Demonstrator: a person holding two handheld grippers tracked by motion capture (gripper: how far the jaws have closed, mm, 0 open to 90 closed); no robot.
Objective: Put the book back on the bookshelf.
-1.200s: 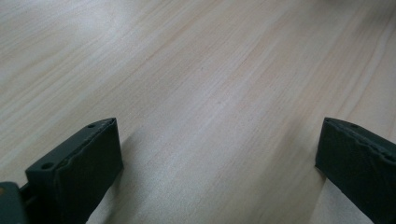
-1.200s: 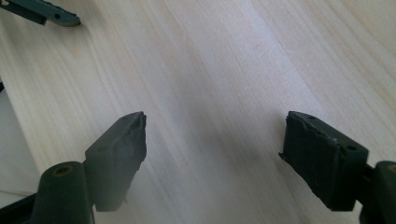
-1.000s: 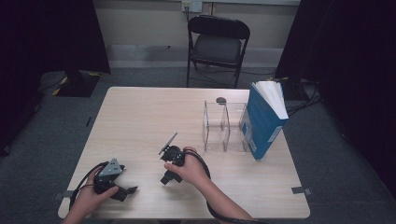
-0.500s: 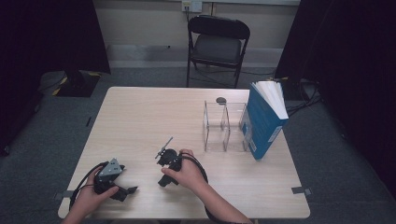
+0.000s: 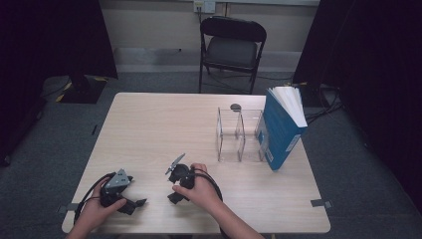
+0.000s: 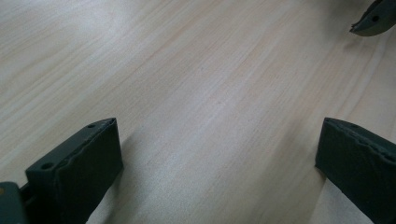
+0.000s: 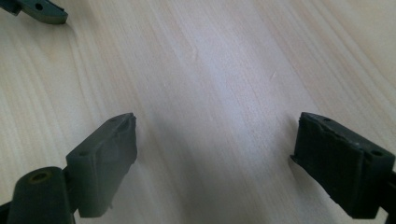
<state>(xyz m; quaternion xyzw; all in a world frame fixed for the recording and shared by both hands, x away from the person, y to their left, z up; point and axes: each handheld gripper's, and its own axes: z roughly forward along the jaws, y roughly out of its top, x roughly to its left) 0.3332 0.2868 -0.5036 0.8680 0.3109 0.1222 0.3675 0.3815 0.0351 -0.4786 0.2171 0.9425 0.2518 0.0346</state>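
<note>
Pale wood-grain laminate covers the rectangular table, the largest thing in view and the landmark for the rest. Beyond its far edge stands a black folding metal chair with a padded seat, well apart from the tabletop. On the table's right side a tall blue hardback book stands upright with its white pages fanned at the top, touching the right wall of a clear acrylic divider stand with two open compartments. A small round black disc lies on the table just behind that stand, towards the far edge.

Near the table's near edge, at its left corner, the person's left hand rests on the left gripper, a black two-jaw tool with a grey three-cornered plate on top and a black cable looped beside it. Its jaws stand wide apart with bare wood between them, as the left gripper view shows. Close to the middle of the near edge, the right hand holds the right gripper, low over the tabletop and near the left one without touching it. Its jaws have just been opening and now stand spread wide; the right gripper view shows nothing between them but the table's grain.
</note>
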